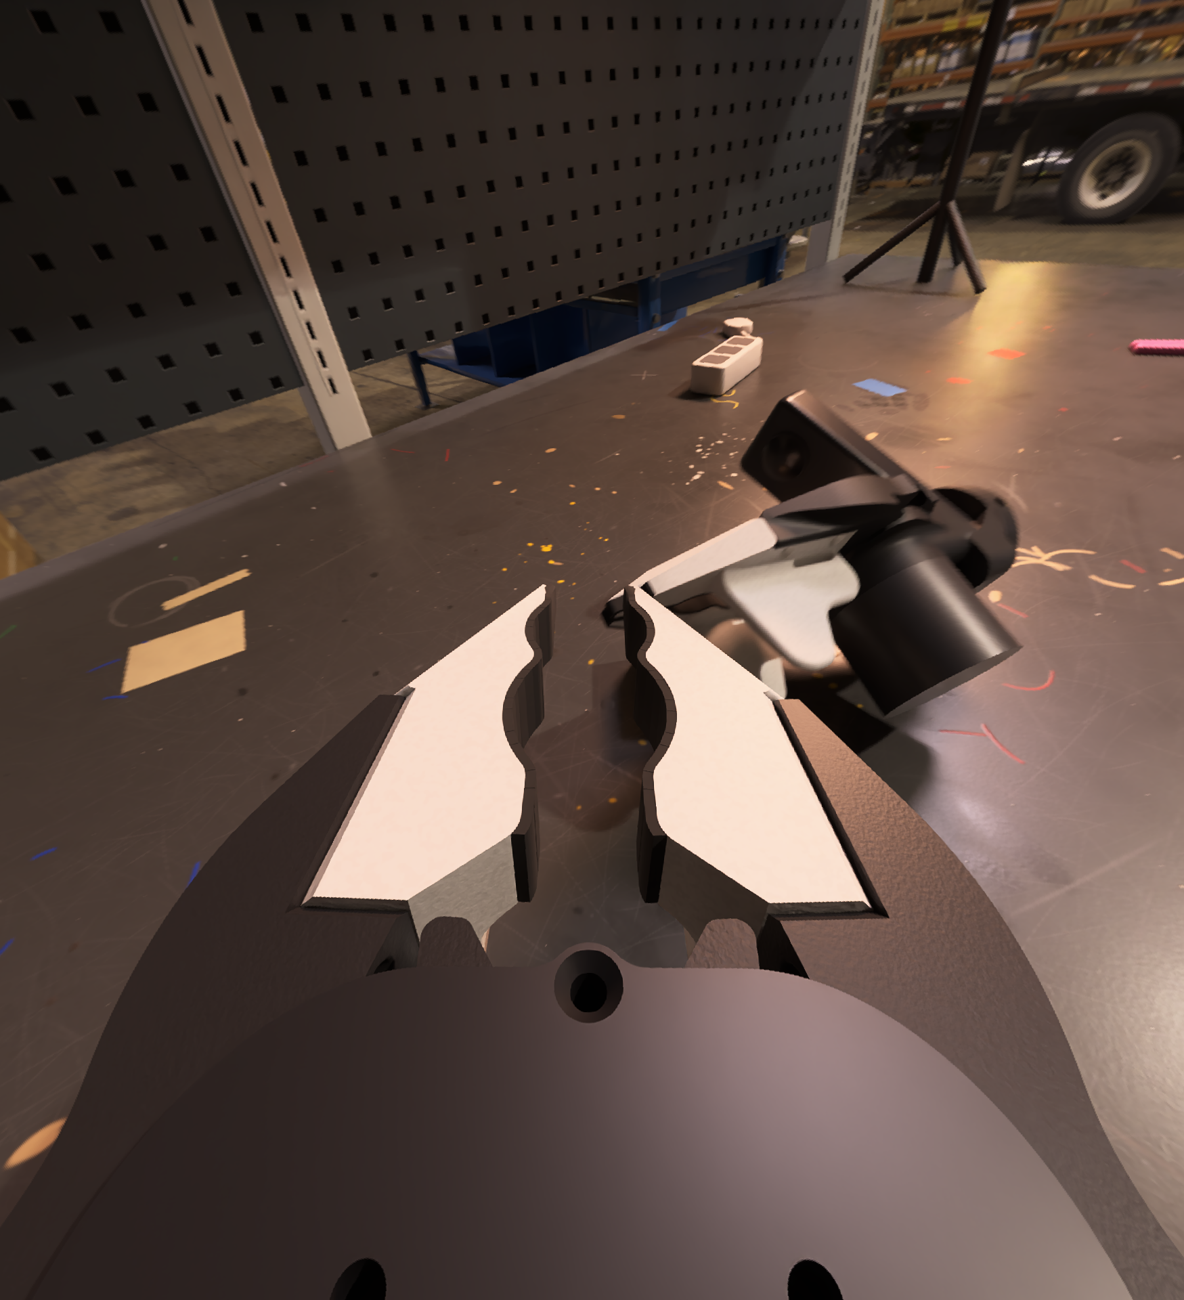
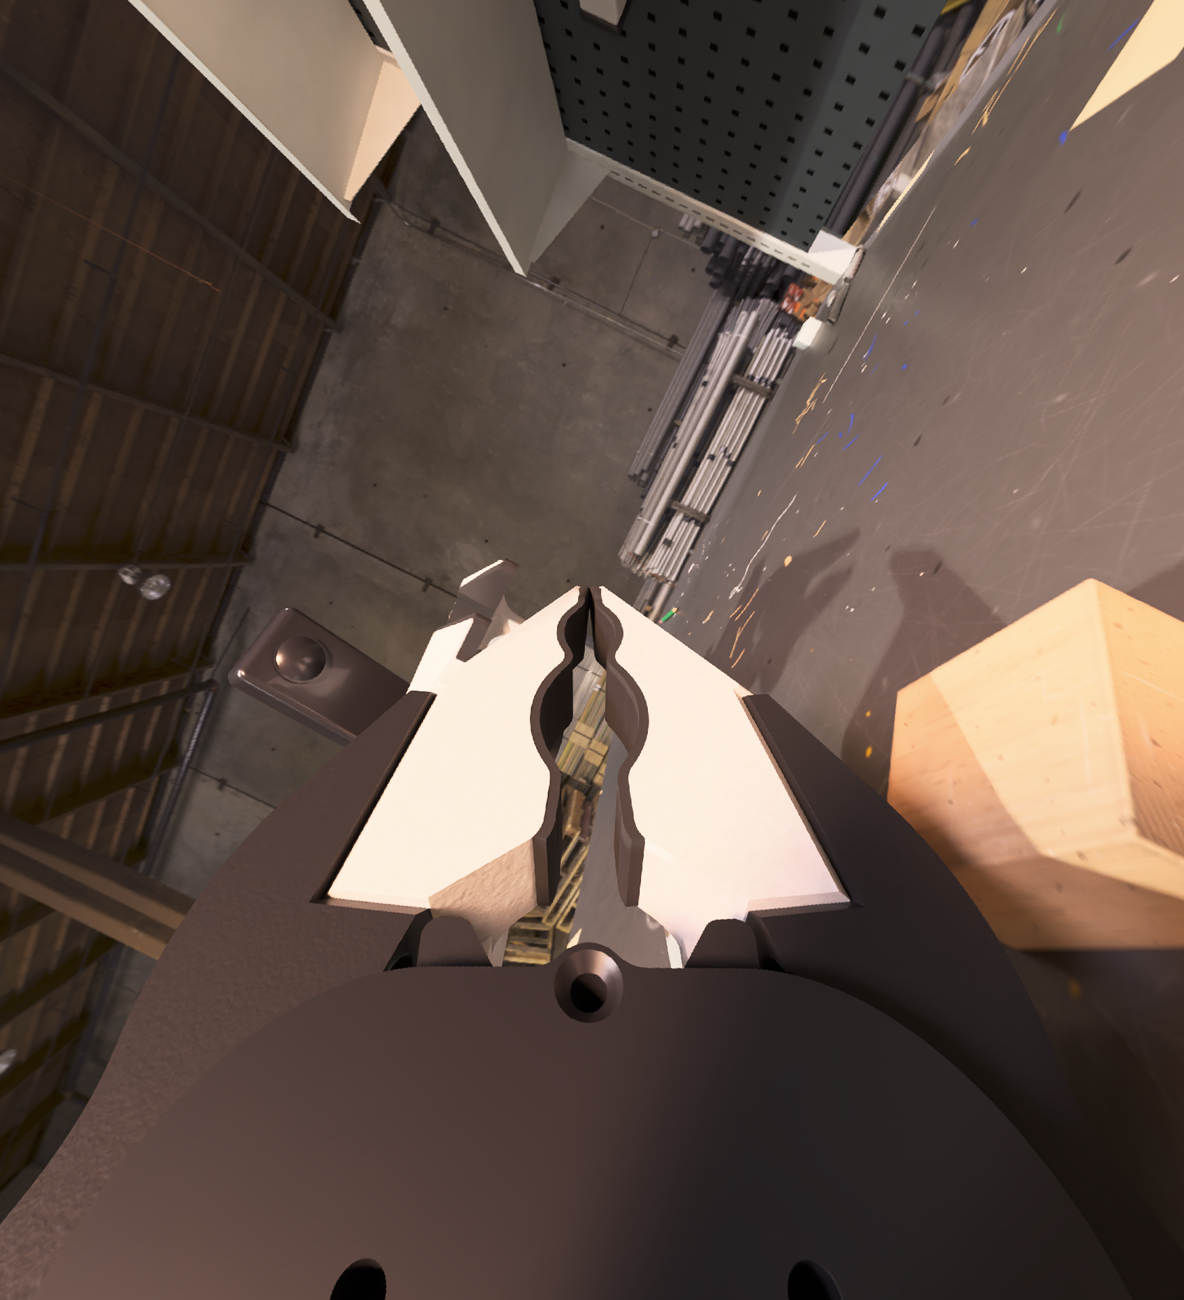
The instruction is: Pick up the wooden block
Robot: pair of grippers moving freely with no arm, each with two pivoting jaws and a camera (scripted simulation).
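Note:
The wooden block (image 2: pixel 1067 760) is a pale pine cube on the dark table, seen only in the right wrist view. It lies just beside my right gripper's (image 2: pixel 589 598) right finger, outside the jaws. The right gripper is rolled on its side, shut and empty, its tips touching. In the left wrist view it (image 1: pixel 659 587) lies low over the table and hides the block. My left gripper (image 1: pixel 590 594) is open by a narrow gap and empty, its tips close to the right gripper's tips. The left gripper also shows in the right wrist view (image 2: pixel 483 591).
A pegboard wall (image 1: pixel 504 176) stands along the table's far edge. A white socket-strip-like object (image 1: pixel 726 362), a pink bar (image 1: pixel 1183 346) and a black tripod stand (image 1: pixel 947 239) are farther back. Flat tan patches (image 1: pixel 184 651) lie on the table to the left.

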